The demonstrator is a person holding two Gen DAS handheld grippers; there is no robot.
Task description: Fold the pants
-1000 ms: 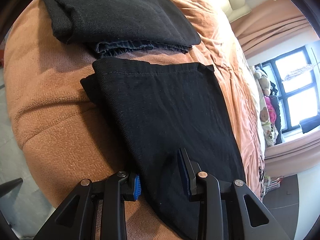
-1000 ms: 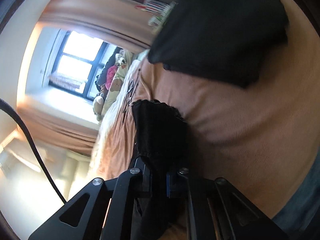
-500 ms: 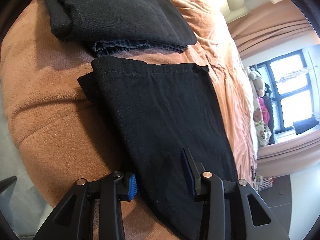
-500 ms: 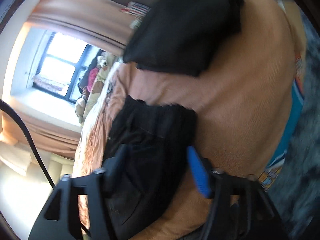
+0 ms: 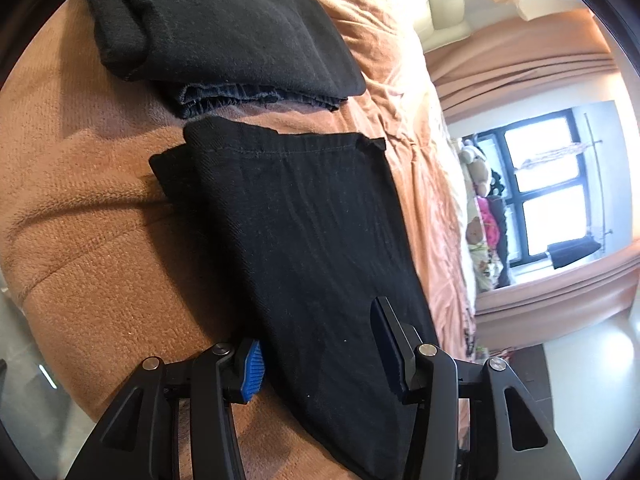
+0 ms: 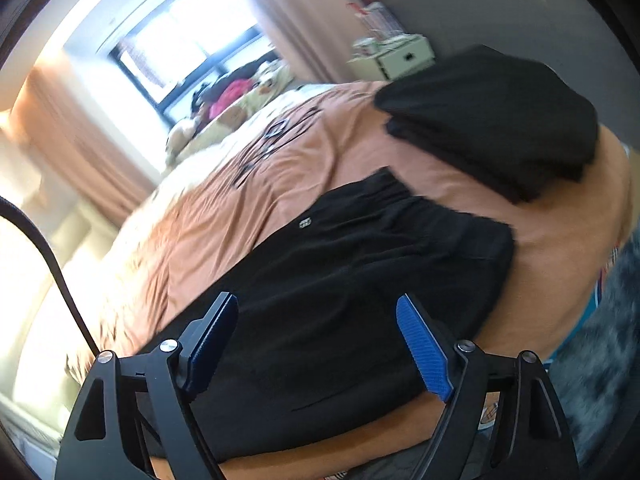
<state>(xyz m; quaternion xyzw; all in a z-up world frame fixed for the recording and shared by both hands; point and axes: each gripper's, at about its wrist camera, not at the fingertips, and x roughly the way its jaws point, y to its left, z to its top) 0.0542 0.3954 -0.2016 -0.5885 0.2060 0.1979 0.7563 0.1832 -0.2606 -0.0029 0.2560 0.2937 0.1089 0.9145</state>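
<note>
Black pants (image 5: pixel 304 232) lie folded flat on the orange-brown blanket (image 5: pixel 92 264), hem end toward the far side. My left gripper (image 5: pixel 320 360) hovers low over their near end. Its jaws are opening, the cloth lies between them, and neither pad presses on it. In the right wrist view the same pants (image 6: pixel 352 280) show their waistband and a small logo. My right gripper (image 6: pixel 318 348) stands above them with its jaws opening wide and nothing clamped.
A stack of folded dark clothes (image 5: pixel 224 28) sits just beyond the pants, seen too in the right wrist view (image 6: pixel 500 120). The bed edge drops to a grey rug (image 6: pixel 600 340). A black cable (image 6: pixel 52 260) hangs left. A window (image 5: pixel 552 184) and soft toys are far off.
My right gripper let go of the bunched pants, opened wide, rolled and drew back; the pants now lie spread on the blanket. The left jaws widened a little in place.
</note>
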